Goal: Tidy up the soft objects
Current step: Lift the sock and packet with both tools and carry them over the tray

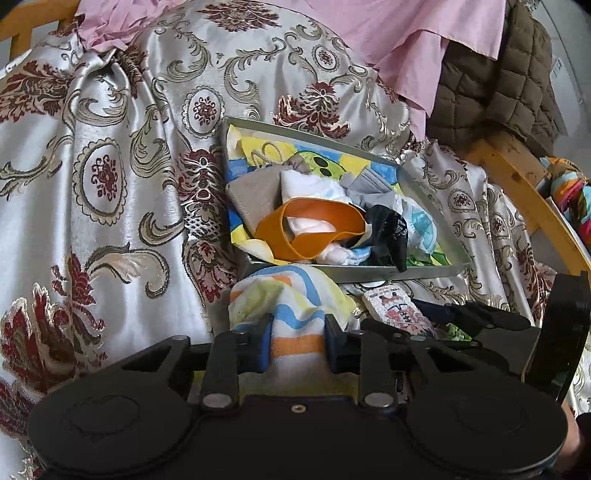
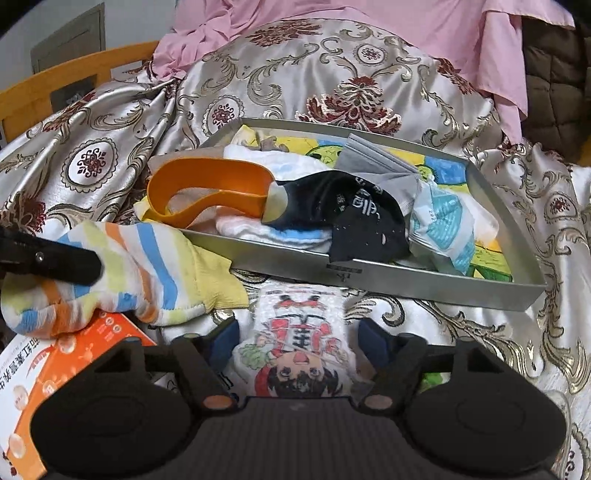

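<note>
A metal tray (image 1: 369,274) (image 2: 388,278) on the satin cover holds a pile of soft things: an orange band (image 1: 314,229) (image 2: 207,192), a black sock (image 1: 388,232) (image 2: 351,214), white cloths, a grey mask (image 2: 373,162) and a tissue pack (image 2: 447,225). My left gripper (image 1: 298,338) is shut on a striped towel (image 1: 295,306) (image 2: 147,266) just in front of the tray. My right gripper (image 2: 297,343) has its fingers on both sides of a white cartoon-print cloth (image 2: 299,343) (image 1: 397,308) below the tray; the cloth fills the gap between them.
A floral satin cover (image 1: 110,166) (image 2: 332,74) drapes the whole surface. Pink fabric (image 1: 406,29) and a brown quilted jacket (image 1: 498,85) lie behind. A wooden rail (image 1: 517,177) runs at the right. An orange-and-white box (image 2: 55,373) lies at the lower left.
</note>
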The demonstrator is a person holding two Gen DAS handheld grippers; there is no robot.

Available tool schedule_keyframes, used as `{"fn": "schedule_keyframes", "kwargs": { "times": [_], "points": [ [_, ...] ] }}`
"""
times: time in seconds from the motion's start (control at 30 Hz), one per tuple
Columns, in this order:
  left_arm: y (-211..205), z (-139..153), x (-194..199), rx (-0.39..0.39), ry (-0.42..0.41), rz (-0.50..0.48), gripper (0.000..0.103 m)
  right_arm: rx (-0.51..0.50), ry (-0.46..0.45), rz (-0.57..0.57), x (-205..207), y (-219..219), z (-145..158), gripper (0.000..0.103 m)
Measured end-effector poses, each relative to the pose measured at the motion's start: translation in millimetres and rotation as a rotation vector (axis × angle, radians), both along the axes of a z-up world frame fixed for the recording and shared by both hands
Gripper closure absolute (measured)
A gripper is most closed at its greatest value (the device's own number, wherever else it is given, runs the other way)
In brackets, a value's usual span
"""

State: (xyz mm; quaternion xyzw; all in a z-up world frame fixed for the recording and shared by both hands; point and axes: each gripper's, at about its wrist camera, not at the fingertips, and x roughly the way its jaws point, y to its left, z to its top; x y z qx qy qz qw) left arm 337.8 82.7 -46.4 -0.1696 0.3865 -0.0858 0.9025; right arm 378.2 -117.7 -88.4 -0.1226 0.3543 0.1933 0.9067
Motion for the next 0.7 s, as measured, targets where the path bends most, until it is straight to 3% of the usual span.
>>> {"fn": "schedule_keyframes", "kwargs": {
  "times": [0.3, 0.7],
  "points": [
    [8.5, 3.4, -3.1, -0.08, -0.017, 0.008, 0.089, 0.028, 0.005, -0.017, 0.8, -2.2, 1.0, 0.036],
    [-1.7, 27.1, -18.3, -0.114, -0.106, -0.054, 0.092, 0.174, -0.05, -0.062, -11.0, -27.7, 26.0, 0.036]
  ]
}}
